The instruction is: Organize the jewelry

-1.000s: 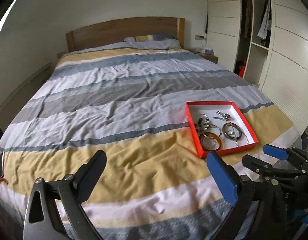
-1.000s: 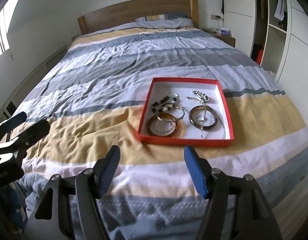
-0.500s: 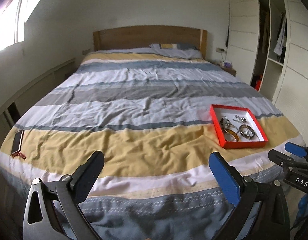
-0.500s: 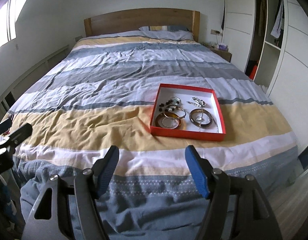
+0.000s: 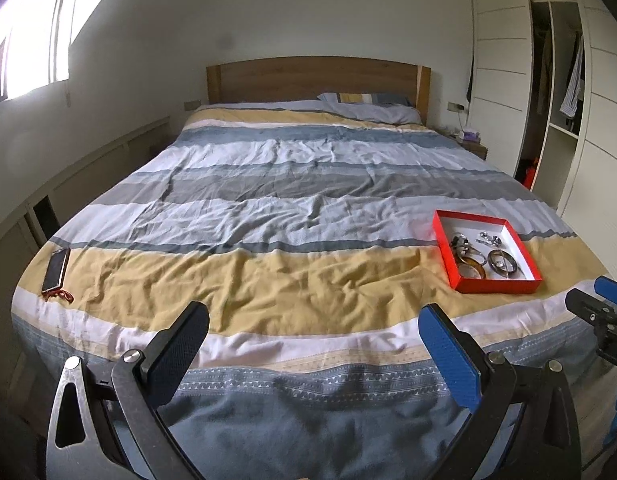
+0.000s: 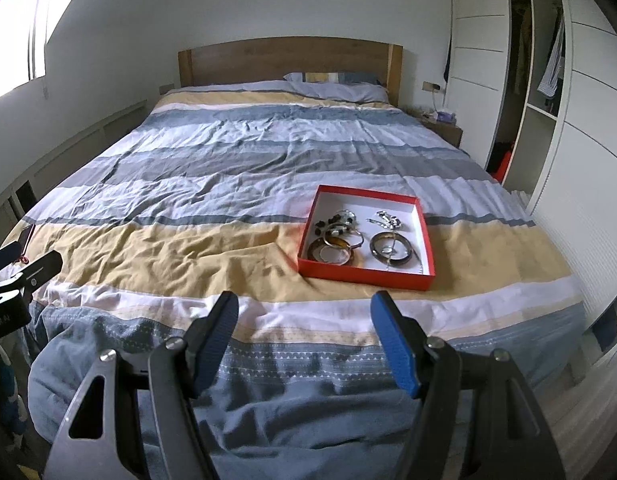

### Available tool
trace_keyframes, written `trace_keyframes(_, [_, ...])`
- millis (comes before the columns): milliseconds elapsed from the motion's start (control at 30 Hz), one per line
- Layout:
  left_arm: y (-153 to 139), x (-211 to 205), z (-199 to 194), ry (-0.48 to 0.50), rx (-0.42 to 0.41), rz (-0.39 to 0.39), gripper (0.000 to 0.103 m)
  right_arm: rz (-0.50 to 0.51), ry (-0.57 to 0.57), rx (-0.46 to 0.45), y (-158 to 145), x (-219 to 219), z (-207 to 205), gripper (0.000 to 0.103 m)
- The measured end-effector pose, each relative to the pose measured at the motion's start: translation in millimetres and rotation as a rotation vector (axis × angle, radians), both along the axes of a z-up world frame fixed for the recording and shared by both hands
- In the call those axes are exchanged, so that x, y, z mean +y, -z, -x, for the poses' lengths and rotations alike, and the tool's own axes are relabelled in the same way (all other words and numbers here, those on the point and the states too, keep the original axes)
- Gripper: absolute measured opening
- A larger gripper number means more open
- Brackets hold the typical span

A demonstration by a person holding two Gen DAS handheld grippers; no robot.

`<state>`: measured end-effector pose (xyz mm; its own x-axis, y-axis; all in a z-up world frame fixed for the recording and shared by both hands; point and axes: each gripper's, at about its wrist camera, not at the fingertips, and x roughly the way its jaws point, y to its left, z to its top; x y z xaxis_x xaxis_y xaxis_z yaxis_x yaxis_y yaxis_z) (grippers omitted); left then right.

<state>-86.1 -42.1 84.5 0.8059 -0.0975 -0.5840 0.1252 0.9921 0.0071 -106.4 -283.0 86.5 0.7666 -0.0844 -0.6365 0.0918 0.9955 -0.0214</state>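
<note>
1. The left gripper (image 5: 312, 324) hangs in the air past the foot of the bed, jaws wide apart with nothing between them; one pad is black, the other blue
2. The right gripper (image 6: 304, 312) hangs likewise off the foot end, jaws wide and empty, pointed toward the tray
3. A shallow red cardboard tray with a white inside (image 6: 424, 236) lies flat on the yellow band of the striped blue, grey, white and yellow duvet (image 6: 228, 168), toward the bed's right side near the foot
4. Inside the tray: a brown amber-like bangle (image 6: 330, 251) at the near left, a dark grey bangle (image 6: 390, 246) at the near right, a cluster of dark beads and thin metal rings (image 6: 340, 224) behind the amber one, and small silver pieces (image 6: 386, 219) at the far right
5. A dark smartphone with a red cord (image 5: 57, 267) lies at the duvet's left edge, well apart from the tray
6. A wooden headboard (image 5: 316, 78) and a striped pillow (image 5: 368, 105) stand at the far end
</note>
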Motion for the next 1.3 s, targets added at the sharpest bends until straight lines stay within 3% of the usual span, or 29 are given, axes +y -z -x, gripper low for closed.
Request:
trace_keyframes(400, [-2.2,-0.4,4.5,-0.021,-0.003,-0.027,0.102,0.002,-0.014,-0.011,-3.5,2.2,3.3,0.067])
trace_keyframes(667, [18.5,-4.2,-5.7,-0.021,0.063,-0.057,0.102,-0.004,-0.023,0.018,9.1,4.5,-5.3,0.067])
trace_keyframes(1300, [41.8,-10.2,-31.6,-0.047,0.121,-0.078,0.102,-0.039,-0.013,0.09,45.4,-5.4,-36.1,0.067])
